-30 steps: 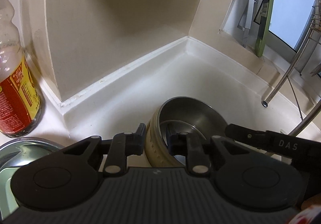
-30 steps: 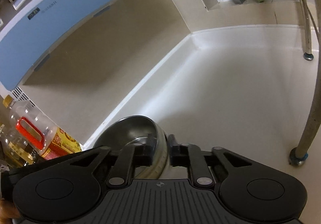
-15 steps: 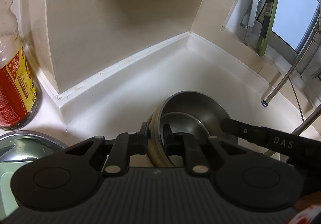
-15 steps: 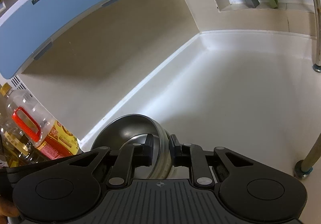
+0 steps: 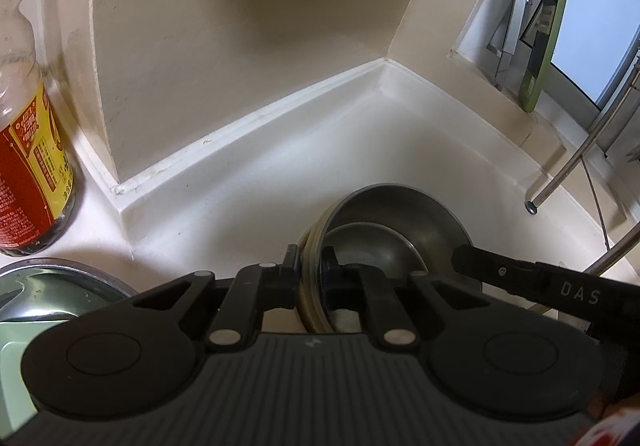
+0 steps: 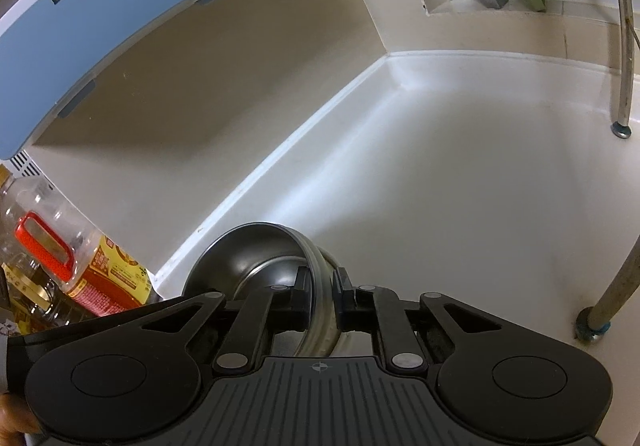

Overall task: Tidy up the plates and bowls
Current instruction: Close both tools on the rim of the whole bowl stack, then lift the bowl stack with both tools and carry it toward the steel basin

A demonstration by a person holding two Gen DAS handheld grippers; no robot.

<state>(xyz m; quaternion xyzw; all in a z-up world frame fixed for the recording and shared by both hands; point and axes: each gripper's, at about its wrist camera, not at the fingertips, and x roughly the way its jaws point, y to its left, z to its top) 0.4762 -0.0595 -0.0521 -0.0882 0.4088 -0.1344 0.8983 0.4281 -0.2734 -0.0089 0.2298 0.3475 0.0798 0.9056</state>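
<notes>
A steel bowl with a cream outer shell (image 5: pixel 394 218) is held between both grippers above the white counter (image 5: pixel 260 182). My left gripper (image 5: pixel 310 270) is shut on its left rim, one finger inside, one outside. My right gripper (image 6: pixel 323 288) is shut on the opposite rim; the same bowl (image 6: pixel 256 254) shows in the right wrist view. The right gripper's finger (image 5: pixel 500 268) shows in the left wrist view at the bowl's right edge.
A sauce bottle (image 5: pixel 28 166) stands at the left wall, a metal pot lid (image 5: pixel 60 286) below it. An oil bottle with a red handle (image 6: pixel 52 246) stands left. Rack legs (image 6: pixel 604 310) stand at the right. Knives and a green board (image 5: pixel 544 34) lean by the window.
Both grippers have closed on the bowl's rim. The bowl has risen slightly with them, and the view has drawn back from the corner.
</notes>
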